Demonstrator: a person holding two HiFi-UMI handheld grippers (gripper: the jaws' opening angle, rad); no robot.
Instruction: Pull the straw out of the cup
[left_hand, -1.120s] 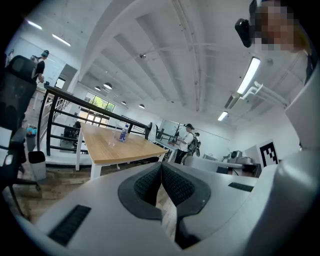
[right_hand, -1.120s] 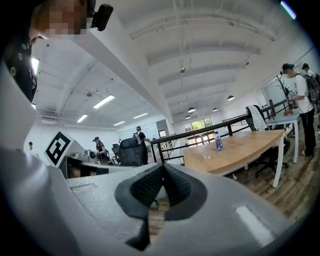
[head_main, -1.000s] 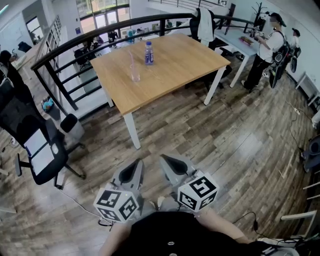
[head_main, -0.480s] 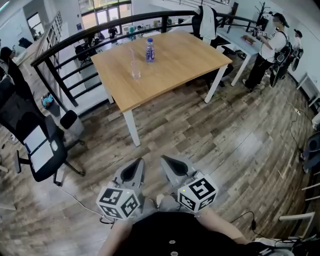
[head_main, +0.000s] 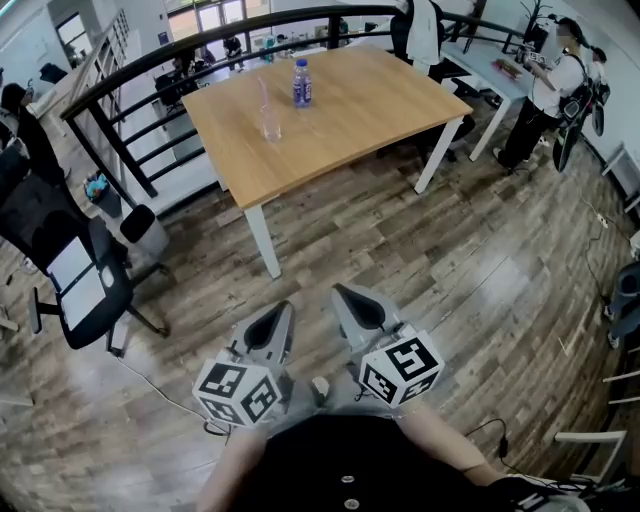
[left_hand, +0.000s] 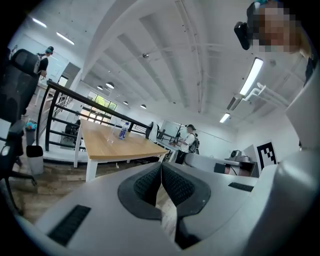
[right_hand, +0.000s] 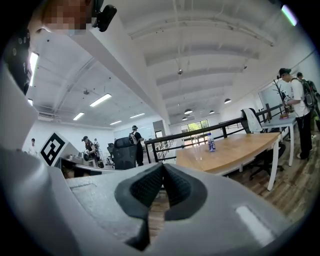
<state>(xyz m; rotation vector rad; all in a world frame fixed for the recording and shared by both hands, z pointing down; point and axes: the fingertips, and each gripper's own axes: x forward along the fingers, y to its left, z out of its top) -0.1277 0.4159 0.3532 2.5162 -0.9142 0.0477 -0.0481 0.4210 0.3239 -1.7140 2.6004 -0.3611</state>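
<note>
A clear cup (head_main: 270, 124) with a thin straw (head_main: 263, 96) standing in it sits on the wooden table (head_main: 350, 110), far ahead of me. The same cup (left_hand: 110, 138) shows small in the left gripper view, and the cup (right_hand: 199, 150) is faint in the right gripper view. My left gripper (head_main: 283, 308) and right gripper (head_main: 343, 292) hang side by side near my body, over the floor, well short of the table. Both have their jaws shut with nothing between them.
A water bottle (head_main: 301, 83) stands on the table behind the cup. A black railing (head_main: 130, 70) runs along the table's far and left sides. A black office chair (head_main: 70, 270) stands at the left. People (head_main: 552, 85) stand by a white desk at the right.
The table and cup have drawn slightly nearer and shifted up in the head view as I move forward. Both grippers stay shut and side by side.
</note>
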